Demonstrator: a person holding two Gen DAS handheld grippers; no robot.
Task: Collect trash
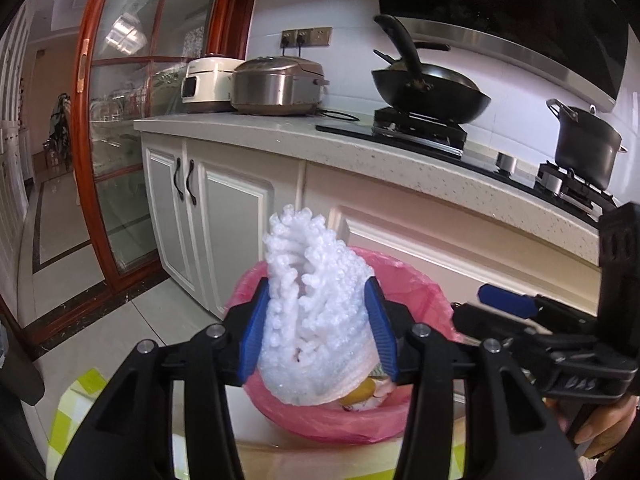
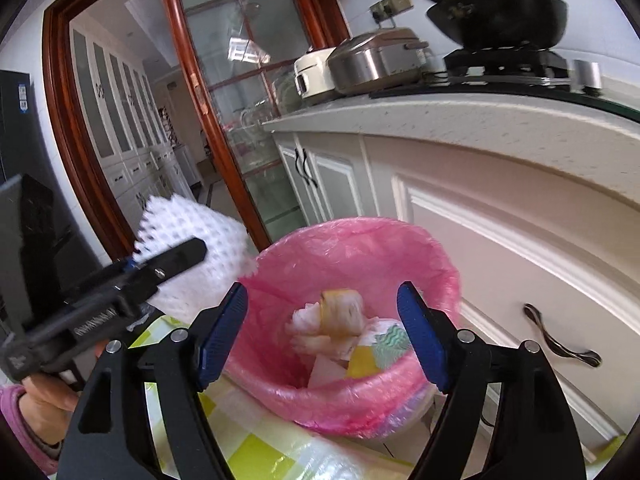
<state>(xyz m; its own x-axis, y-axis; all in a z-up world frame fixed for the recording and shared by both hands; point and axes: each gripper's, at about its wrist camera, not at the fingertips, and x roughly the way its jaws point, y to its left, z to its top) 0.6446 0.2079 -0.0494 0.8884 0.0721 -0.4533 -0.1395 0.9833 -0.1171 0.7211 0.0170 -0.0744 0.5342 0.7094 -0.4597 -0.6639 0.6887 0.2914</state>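
left tongs [image 1: 318, 328] low in the middle of the left wrist frame, blue pads [image 1: 253, 334] against both sides of a white foam net sleeve [image 1: 316, 304], clenched on it. sleeve upright, frilly top above the pads, lower end hanging inside the mouth of the pink-lined bin [image 1: 428, 292]. same sleeve [image 2: 192, 240] at middle left of the right wrist frame, beside the bin's left rim, with the left tool [image 2: 120, 284] crossing in front of it and a hand [image 2: 44, 400] in a pink cuff gripping its handle at lower left.

right tongs [image 2: 322, 336] at lower centre of the right wrist frame, released, blue pads [image 2: 422, 336] wide apart with nothing between them, poised over the near rim of the bin [image 2: 400, 236]. inside the bin, seen through that gap: a blurred yellowish scrap [image 2: 344, 312], white crumpled bits and a yellow and teal wrapper [image 2: 380, 350]. whether the blurred scrap rests on the pile or hangs in the air, cannot tell.

bin on a yellow-green checked cloth [image 2: 256, 452] at the bottom of the frame, close to cream cabinet doors [image 2: 500, 248] at right. above, a pale speckled table [image 1: 360, 148] carrying a white cooker [image 1: 204, 84], a steel cooker [image 1: 276, 86], a black wok [image 1: 430, 92] and a dark pot [image 1: 586, 144] on the hob. red-framed glass door [image 1: 120, 120] at left.
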